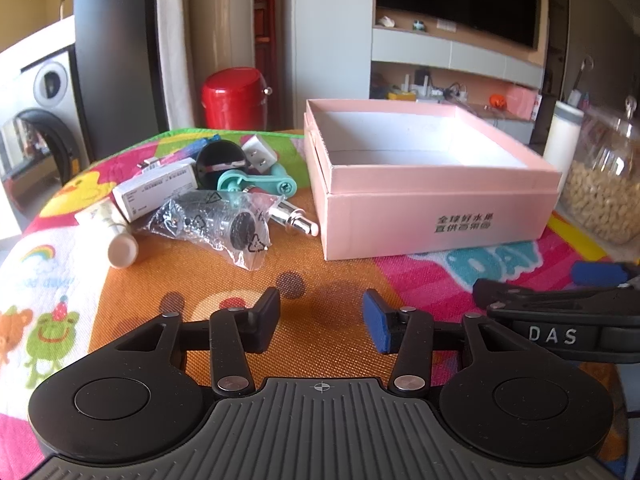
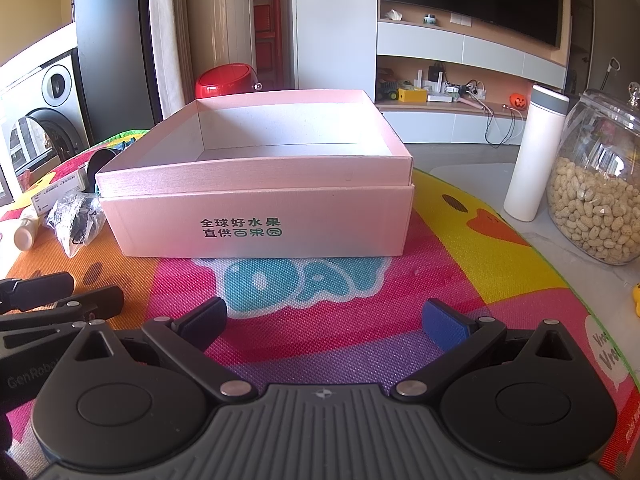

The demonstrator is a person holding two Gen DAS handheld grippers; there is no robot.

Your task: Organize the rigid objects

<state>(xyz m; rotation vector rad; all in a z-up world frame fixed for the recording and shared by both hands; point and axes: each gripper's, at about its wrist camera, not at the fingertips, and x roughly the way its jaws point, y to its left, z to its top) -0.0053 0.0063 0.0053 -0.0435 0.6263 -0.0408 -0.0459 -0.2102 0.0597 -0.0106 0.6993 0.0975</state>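
On the colourful woven cartoon mat (image 1: 320, 276), left of the open, empty pink cardboard box (image 1: 432, 216), a heap of small rigid items, nearest the crinkled clear plastic bag of dark parts (image 1: 224, 224). Ahead and to the left of the left gripper (image 1: 322, 318), jaws parted, holding nothing; nearer than the right gripper (image 2: 324, 320), likewise spread and empty, facing the box front. Bag's long axis slanting from far-left to near-right, its near end pointing roughly toward the left jaws. Probably a left-side pick first.
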